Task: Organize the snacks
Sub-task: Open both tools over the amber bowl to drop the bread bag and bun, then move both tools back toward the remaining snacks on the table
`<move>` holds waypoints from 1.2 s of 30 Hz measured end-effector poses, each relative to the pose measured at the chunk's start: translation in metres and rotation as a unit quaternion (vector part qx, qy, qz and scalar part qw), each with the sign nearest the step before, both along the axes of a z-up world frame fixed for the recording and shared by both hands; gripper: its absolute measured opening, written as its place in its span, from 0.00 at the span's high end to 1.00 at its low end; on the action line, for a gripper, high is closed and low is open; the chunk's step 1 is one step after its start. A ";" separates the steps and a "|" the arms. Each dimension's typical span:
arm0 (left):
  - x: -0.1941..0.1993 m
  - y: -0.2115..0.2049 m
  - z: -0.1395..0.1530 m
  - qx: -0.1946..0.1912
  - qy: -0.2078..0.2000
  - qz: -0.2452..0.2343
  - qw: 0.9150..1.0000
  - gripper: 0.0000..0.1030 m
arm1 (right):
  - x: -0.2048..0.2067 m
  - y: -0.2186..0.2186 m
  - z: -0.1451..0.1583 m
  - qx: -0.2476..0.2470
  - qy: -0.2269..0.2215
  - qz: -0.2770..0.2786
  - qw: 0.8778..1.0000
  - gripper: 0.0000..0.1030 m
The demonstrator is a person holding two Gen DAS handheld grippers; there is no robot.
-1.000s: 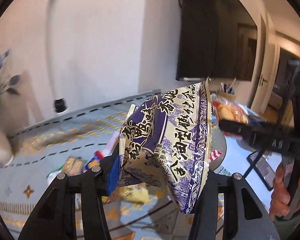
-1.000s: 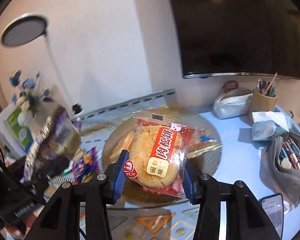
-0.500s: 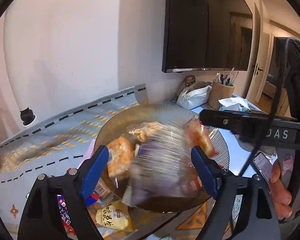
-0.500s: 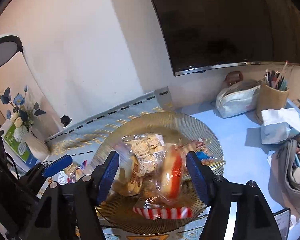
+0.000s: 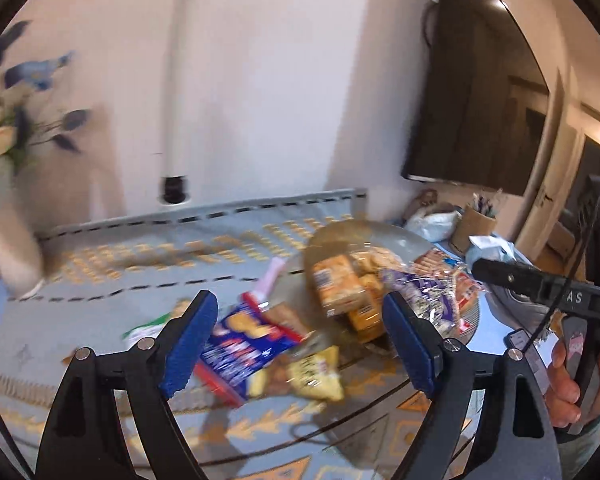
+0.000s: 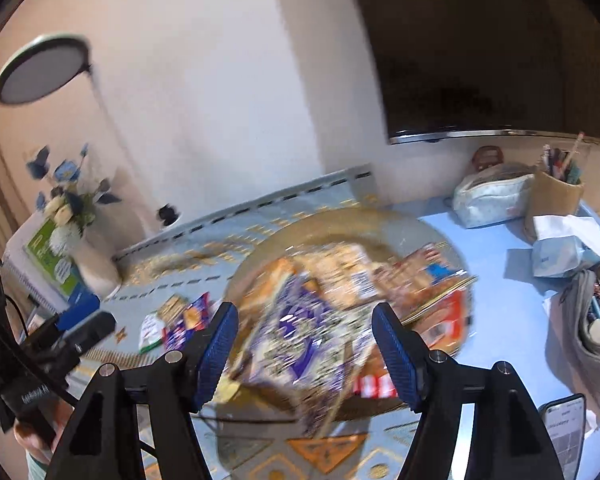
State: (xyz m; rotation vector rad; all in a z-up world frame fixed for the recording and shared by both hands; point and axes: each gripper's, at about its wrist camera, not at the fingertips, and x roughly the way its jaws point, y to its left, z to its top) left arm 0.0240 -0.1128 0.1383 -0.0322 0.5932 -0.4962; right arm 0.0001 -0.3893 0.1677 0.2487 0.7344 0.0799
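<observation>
Both grippers' fingers stand apart and empty, the left gripper [image 5: 296,344] over the blue biscuit packet [image 5: 240,344] on the desk, the purple-patterned bag [image 6: 300,344] in the glass bowl [image 6: 440,236] before the right gripper [image 6: 304,354]; next, probably, closing on that packet.

Left gripper [image 5: 298,344]: 2 black skeletal fingers with cut-out slots, ribbed blue pads [image 5: 188,344] inside and a silver screw at each pivot. Right gripper [image 6: 305,354]: same black frame, blue pads and silver screws, seen from the left wrist as a black handle with white lettering and a thin black cable, gripped by a hand [image 5: 572,380] with a grey-green cuff.
</observation>
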 end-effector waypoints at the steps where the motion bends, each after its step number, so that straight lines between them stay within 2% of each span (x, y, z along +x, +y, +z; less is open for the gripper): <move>1: -0.004 0.012 0.000 -0.005 0.001 0.007 1.000 0.19 | -0.002 0.008 0.000 -0.001 0.000 0.007 1.000 0.35; 6: -0.016 0.061 -0.007 -0.032 0.016 0.041 0.999 0.19 | -0.021 0.062 0.003 -0.020 -0.011 0.060 0.998 0.35; 10: -0.028 0.091 -0.020 -0.037 0.025 0.067 0.997 0.19 | -0.034 0.100 -0.003 -0.014 -0.012 0.105 0.994 0.35; 13: -0.036 0.107 -0.035 -0.033 0.032 0.078 0.996 0.19 | -0.037 0.123 -0.015 -0.020 -0.003 0.122 0.992 0.35; 18: -0.039 0.121 -0.066 -0.011 0.054 0.090 0.994 0.19 | -0.033 0.151 -0.054 -0.009 0.019 0.146 0.989 0.35; 21: -0.036 0.125 -0.085 0.008 0.068 0.097 0.993 0.19 | -0.027 0.159 -0.084 -0.007 0.034 0.147 0.988 0.35; 27: -0.031 0.126 -0.108 0.034 0.079 0.103 0.991 0.19 | -0.011 0.156 -0.127 0.002 0.065 0.130 0.989 0.35; 32: -0.029 0.128 -0.110 0.027 0.088 0.100 0.991 0.19 | -0.006 0.146 -0.128 0.025 0.063 0.116 0.991 0.35; 36: -0.029 0.124 -0.112 0.035 0.091 0.096 0.991 0.19 | -0.007 0.146 -0.128 0.024 0.063 0.113 0.991 0.35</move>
